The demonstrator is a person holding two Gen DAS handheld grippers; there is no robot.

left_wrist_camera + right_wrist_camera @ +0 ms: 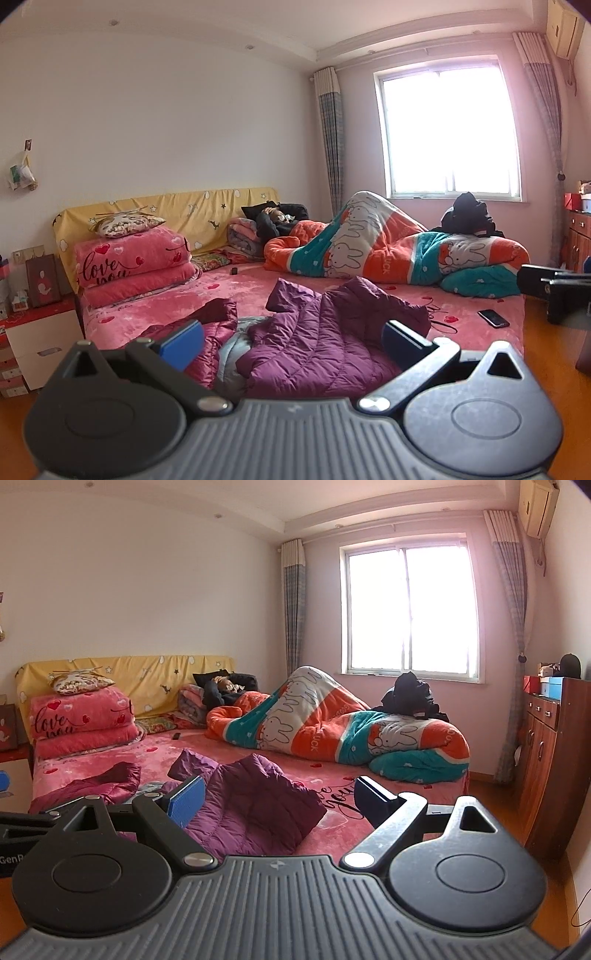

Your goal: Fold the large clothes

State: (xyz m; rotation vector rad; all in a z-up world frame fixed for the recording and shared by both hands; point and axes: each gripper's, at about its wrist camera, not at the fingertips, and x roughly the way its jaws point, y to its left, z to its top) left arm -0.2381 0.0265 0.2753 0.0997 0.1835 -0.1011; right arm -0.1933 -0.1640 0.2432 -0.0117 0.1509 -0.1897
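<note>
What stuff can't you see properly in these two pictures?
- Purple jacket: its near edge is hidden behind the left claw in the left wrist view, and behind the right claw in the right wrist view.
- Phone: too small to read its screen, left wrist view.
- Window: glare washes out everything outside, both views.
- Black clothes on the quilt: too dark and bunched to tell what garment.

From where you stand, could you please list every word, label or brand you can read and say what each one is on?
"love", with a cut-off word beneath: folded pink blanket.
"love you", partly hidden: pink bedspread.
"UCK", start hidden in a fold: orange and teal quilt.
"GenR", cut off by the frame edge: left gripper.
More lettering on the quilt's end is too small to read.
</note>
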